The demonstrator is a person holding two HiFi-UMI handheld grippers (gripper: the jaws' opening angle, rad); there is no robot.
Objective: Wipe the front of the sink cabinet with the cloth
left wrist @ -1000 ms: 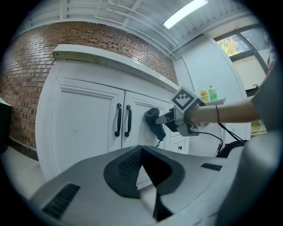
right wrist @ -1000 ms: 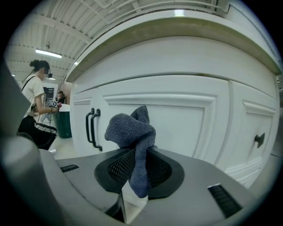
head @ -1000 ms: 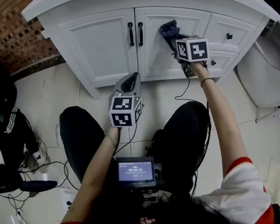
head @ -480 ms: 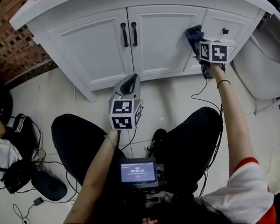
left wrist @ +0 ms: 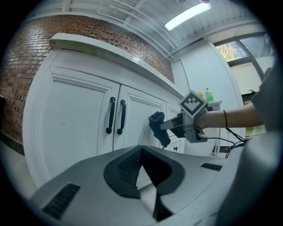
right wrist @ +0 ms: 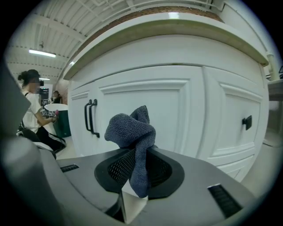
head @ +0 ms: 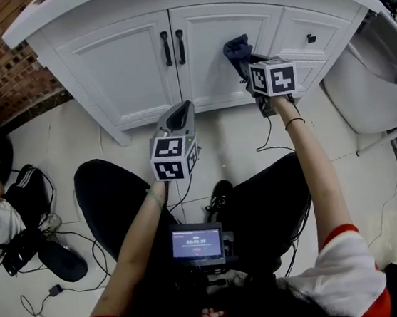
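Two jaws of my right gripper pinch the dark cloth, its wad up at the right door of the sink cabinet. I'd press it flat and sweep overlapping passes, skirting the handles. My left gripper hangs back, jaws together, empty.

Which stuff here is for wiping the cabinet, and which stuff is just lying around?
For the job:
- cloth, pinched in the right gripper
- cabinet, the front it wipes

Just lying about:
- green bottle off to the side
- black thing on the floor
- left gripper, fingers shut on nothing, away from the cabinet
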